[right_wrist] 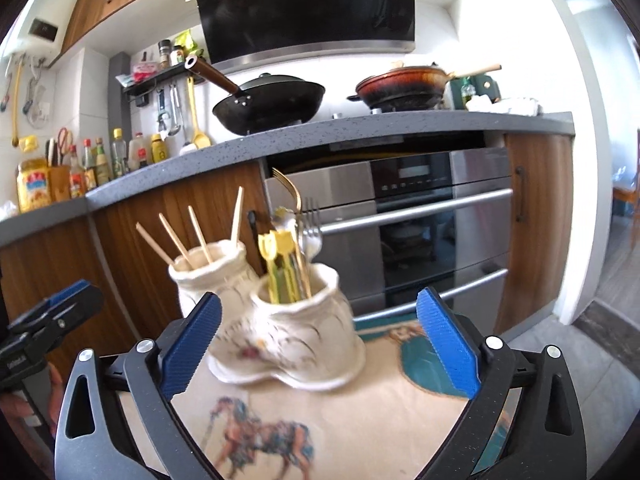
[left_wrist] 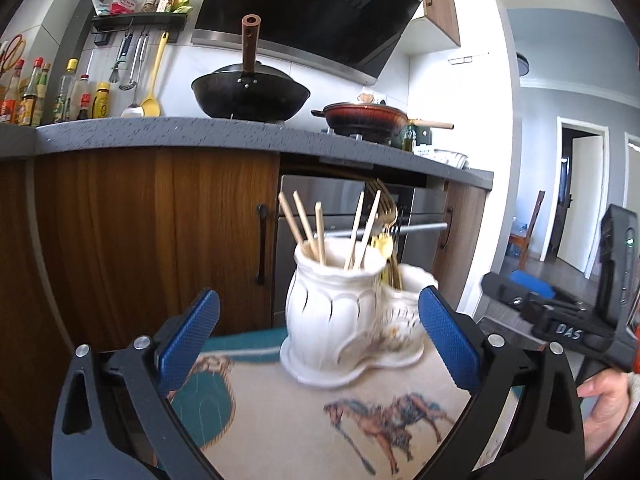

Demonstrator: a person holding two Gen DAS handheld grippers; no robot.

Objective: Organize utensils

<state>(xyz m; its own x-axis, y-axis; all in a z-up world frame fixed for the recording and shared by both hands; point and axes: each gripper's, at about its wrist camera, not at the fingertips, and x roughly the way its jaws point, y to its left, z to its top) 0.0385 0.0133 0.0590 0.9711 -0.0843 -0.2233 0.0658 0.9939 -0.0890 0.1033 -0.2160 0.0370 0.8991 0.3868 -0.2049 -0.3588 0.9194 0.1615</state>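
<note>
Grey speckled stone runs across the upper half of both views as the kitchen counter, with wood-fronted cabinets and a steel oven beneath it. On that counter we see a black wok at upper centre and a brown-glazed pot to its right.

Lower in the frame we see the desk, covered with a beige cloth that bears a horse print and teal patches. On it stands the white ceramic holder, a double-cup piece set at the middle of both views, resting on the cloth near its far edge.

In the left wrist view the taller cup is nearer and carries the chopsticks, which fan upward. The second cup, to its right in that view, carries the gold fork. In the right wrist view we see this cup in front, also filled with yellow-handled utensils and a silver fork.

Our left tongs stand spread wide at the bottom of their view, blue pads on either side of the holder's base, gripping nothing. Our right tongs are likewise spread wide and bare; whether the left pad touches the holder we cannot tell through the blur. A hand shows at lower right of the left view.
</note>
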